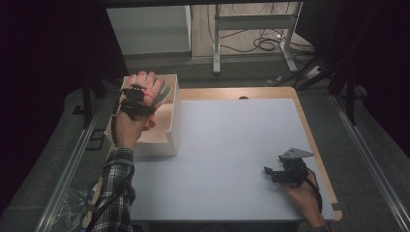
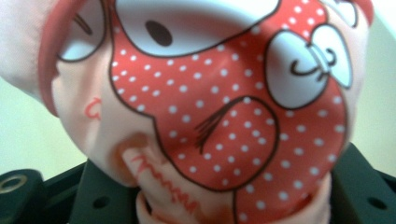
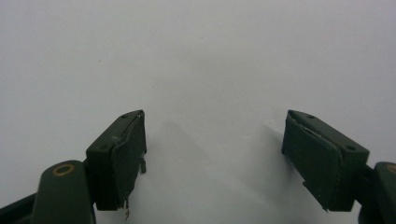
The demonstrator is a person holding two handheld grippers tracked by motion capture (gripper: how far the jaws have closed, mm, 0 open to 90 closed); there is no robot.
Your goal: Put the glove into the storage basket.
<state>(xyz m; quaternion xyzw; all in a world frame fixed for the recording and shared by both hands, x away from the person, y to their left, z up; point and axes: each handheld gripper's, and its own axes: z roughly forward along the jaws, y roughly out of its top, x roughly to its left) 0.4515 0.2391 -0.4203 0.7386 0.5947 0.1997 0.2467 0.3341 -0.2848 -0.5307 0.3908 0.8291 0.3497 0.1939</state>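
left gripper (image 1: 145,92): held over the white box (image 1: 175,126) at the table's far-left corner, hand wrapped round the body. From above the tips are lost against the cloth, so the gap can't be read there.
left grip: in the left gripper view the jaws sit low at both sides with the printed cloth (image 2: 224,116) bunched between them and pressed against the pads. Closed on it, with only a narrow gap taken up by fabric.
cloth: soft, pink and red, white polka dots, dark cartoon outlines with pale patches. So close to the lens that its edges are cut off on all sides; can't tell what garment or toy it is. From above it shows as a pink-grey lump (image 1: 157,89) at the box's far end, over the rim or just inside; can't tell which.
box: open top, pinkish inside. The hand and forearm cover much of the interior, so any contents stay hidden.
right gripper (image 1: 270,172): low over the white table sheet (image 1: 227,145) at near right, grey three-cornered plate on top, well apart from the box.
right grip: jaws spread wide in the right gripper view (image 3: 212,140), bare sheet between them, nothing held.
surroundings: dark on both sides; cables and a frame beyond the table are hard to make out.
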